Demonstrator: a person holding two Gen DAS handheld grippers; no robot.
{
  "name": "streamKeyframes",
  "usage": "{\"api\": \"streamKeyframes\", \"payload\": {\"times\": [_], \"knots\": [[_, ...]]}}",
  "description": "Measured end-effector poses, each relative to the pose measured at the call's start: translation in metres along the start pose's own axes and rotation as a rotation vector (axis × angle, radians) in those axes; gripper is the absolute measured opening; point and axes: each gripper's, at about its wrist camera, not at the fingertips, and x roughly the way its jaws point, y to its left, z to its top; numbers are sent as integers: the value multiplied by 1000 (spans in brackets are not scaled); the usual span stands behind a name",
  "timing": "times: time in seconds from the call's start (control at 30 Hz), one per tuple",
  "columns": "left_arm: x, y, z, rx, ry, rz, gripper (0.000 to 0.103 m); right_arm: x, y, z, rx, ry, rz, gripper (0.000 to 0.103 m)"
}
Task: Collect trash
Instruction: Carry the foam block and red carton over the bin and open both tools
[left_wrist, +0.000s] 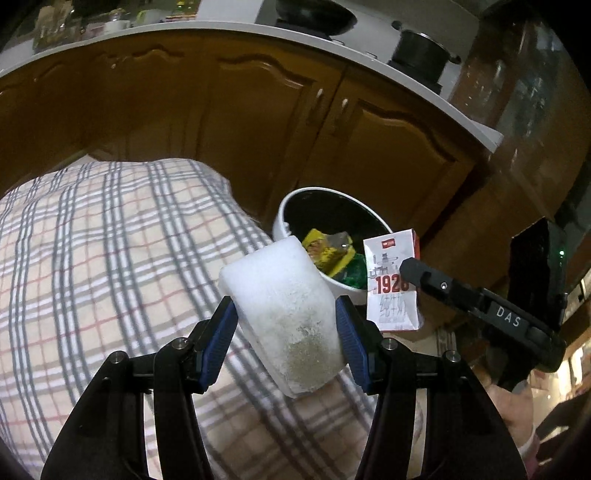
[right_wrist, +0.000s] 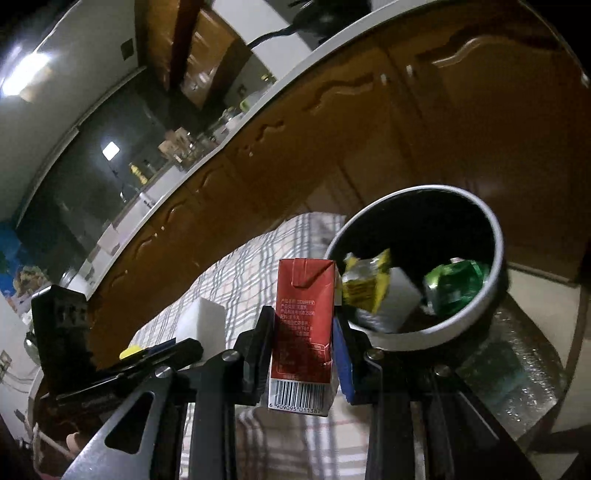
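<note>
- A white foam block (left_wrist: 284, 317) is clamped between the pads of the left gripper (left_wrist: 286, 343), above the checked cloth (left_wrist: 92, 258)
- A red-and-white drink carton (right_wrist: 301, 332) is pinched by the right gripper (right_wrist: 303, 347)
- Both items are held just short of the white bin (right_wrist: 495, 236), which already holds wrappers
- The carry step appears nearly done; next, each item would need positioning over the rim before release

Plaid cloth (left_wrist: 110, 258) before brown cabinet doors (left_wrist: 258, 110), black pot (left_wrist: 421, 55) on the white counter (left_wrist: 369, 62) above
</note>
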Motion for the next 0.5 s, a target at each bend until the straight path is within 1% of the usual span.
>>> {"api": "streamKeyframes", "payload": {"times": [0.2,0.5], "knots": [[11,-19,4,28,17,-14,54,-17,-18,3,20,-35,-31,31],[30,-44,13,76,39,-24,54,-30,-35,9,31,-71,-58,31]]}}
